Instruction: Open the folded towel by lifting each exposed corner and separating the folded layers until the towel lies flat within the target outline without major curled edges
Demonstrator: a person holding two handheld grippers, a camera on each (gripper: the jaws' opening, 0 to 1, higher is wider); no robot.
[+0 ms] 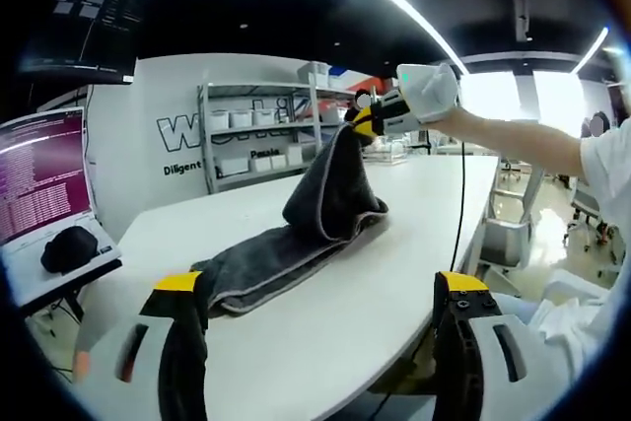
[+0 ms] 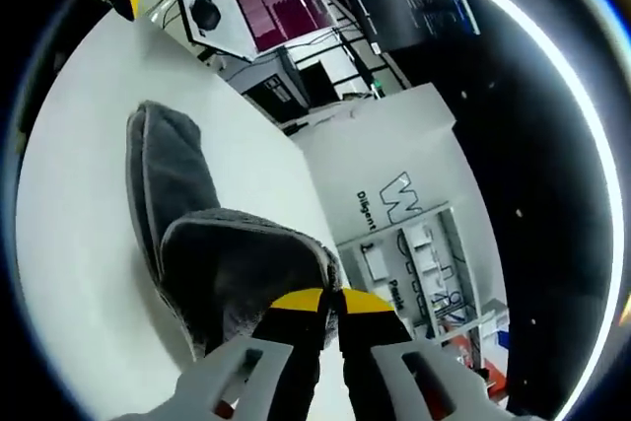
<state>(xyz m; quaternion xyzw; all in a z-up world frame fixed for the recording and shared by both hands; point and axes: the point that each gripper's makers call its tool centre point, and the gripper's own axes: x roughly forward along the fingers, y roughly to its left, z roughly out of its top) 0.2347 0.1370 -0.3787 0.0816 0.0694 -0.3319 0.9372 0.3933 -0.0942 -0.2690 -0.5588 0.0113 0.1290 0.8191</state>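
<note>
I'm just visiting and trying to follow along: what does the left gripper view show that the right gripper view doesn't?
Left gripper view: the left hand-held gripper, jaws wide apart, the right hand-held gripper from outside with the person's arm, and a laptop.

Right gripper view: a close look at the right one's yellow tips pinched on the towel's raised corner.

Both: the grey towel lying partly on the white table, and the shelves.

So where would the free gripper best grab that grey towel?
Probably the near end of the towel, lying flat by the open left gripper. Come in low from the table edge: the right gripper holds the far corner up.
</note>
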